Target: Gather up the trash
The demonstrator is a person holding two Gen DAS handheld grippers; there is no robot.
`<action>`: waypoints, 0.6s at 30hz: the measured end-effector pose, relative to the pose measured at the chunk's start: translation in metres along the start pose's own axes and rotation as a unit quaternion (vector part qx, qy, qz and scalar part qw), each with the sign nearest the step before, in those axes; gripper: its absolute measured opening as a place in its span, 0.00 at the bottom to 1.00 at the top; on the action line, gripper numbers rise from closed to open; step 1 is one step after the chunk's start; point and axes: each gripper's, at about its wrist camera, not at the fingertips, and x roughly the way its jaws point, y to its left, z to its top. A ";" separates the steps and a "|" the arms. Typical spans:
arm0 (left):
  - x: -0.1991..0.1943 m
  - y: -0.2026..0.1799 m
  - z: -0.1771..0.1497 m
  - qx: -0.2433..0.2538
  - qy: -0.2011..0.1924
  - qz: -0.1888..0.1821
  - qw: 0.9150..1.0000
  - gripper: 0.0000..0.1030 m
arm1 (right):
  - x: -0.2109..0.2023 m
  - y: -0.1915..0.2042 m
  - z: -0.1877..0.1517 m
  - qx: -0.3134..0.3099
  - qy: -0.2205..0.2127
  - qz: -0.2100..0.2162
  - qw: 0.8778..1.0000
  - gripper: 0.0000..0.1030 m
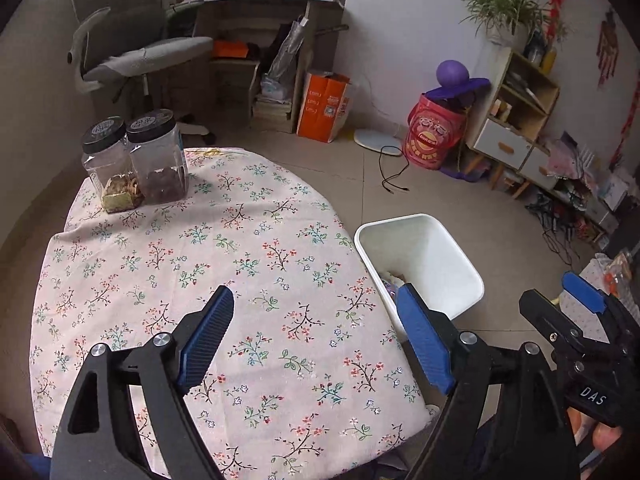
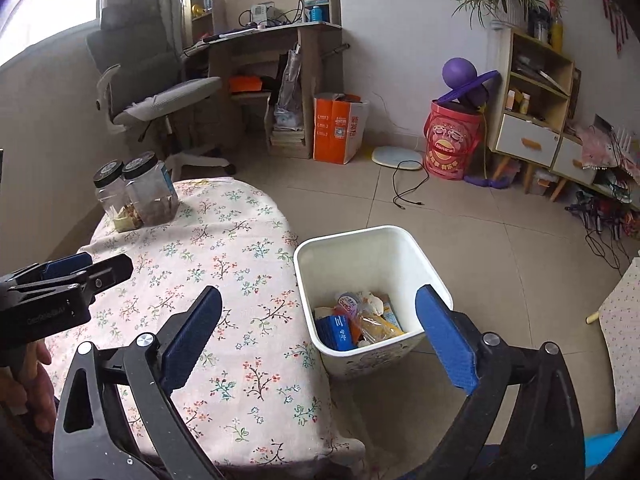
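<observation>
With both the left gripper and the right gripper spread wide and empty, the trash already lies in the white bin just ahead of the right one, so the floral table seems cleared and collecting looks essentially finished.

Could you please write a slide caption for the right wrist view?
Open right gripper hovers beside a white bin holding collected trash, next to the floral-clothed table.

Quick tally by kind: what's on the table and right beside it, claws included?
Jars on the table: 2
White bin beside the table, trash inside: 1
Claws, both open and empty: 2, left claw, right claw
Total: 5
</observation>
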 end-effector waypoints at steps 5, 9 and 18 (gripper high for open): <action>-0.016 0.016 -0.029 -0.026 -0.002 -0.007 1.000 0.84 | -0.022 0.018 -0.018 -0.007 -0.007 -0.012 1.000 0.93; -0.035 0.022 -0.041 -0.038 -0.021 -0.008 0.999 0.88 | -0.039 0.024 -0.030 0.000 -0.003 -0.012 1.000 0.93; -0.055 0.004 -0.060 -0.001 -0.043 0.025 0.999 0.93 | -0.055 0.033 -0.045 -0.002 0.006 -0.046 0.999 0.93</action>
